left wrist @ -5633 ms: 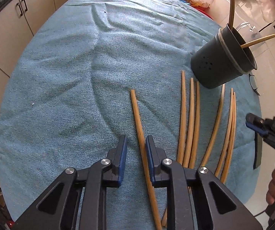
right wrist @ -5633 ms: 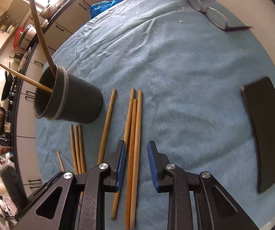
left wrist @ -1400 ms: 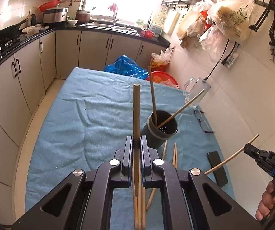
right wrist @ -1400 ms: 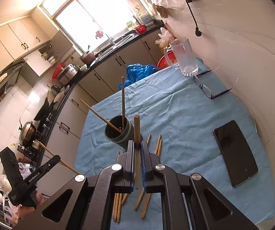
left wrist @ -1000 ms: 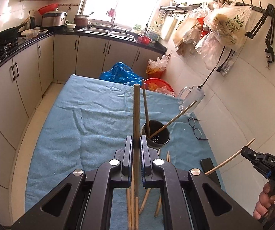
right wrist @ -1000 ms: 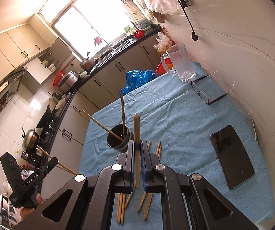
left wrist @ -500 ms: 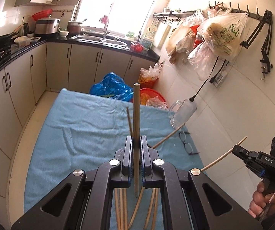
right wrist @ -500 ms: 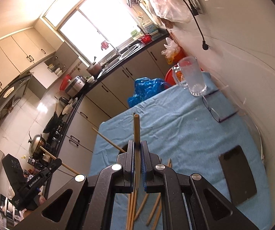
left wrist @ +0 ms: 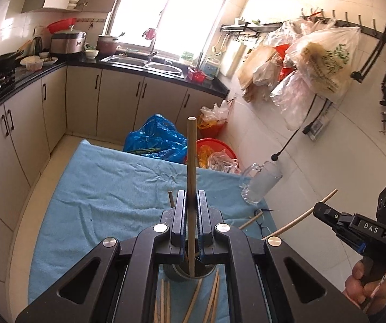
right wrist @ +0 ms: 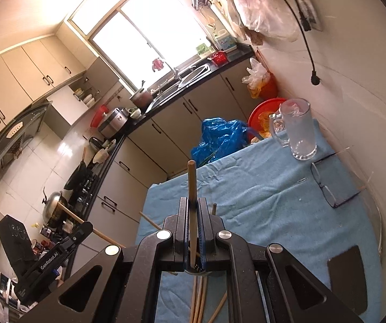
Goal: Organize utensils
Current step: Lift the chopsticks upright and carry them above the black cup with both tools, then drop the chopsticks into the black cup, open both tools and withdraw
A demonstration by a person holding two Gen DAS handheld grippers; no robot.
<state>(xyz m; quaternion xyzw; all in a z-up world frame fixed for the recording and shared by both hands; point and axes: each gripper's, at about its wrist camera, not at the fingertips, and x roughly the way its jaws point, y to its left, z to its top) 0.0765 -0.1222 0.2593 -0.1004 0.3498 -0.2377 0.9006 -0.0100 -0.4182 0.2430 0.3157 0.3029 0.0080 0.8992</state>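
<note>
Mostly, the dark holder (left wrist: 185, 273) is hidden behind the tongs, so only its rim is seen. 1 long wooden chopstick (left wrist: 191, 177) is clamped upright by the left gripper (left wrist: 191, 215). Another chopstick (right wrist: 192, 188) is clamped by the right gripper (right wrist: 192, 220). Both sticks are thin, round and light brown, with lower ends over the holder. More loose chopsticks (left wrist: 211, 296) are cut off at the bottom, on the blue cloth (left wrist: 106, 188).

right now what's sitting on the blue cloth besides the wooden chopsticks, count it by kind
clear glass mug: 1
dark-framed eyeglasses: 1
flat black phone: 1
small metal paper clip: 1
dark round utensil holder: 1
total: 5
</note>
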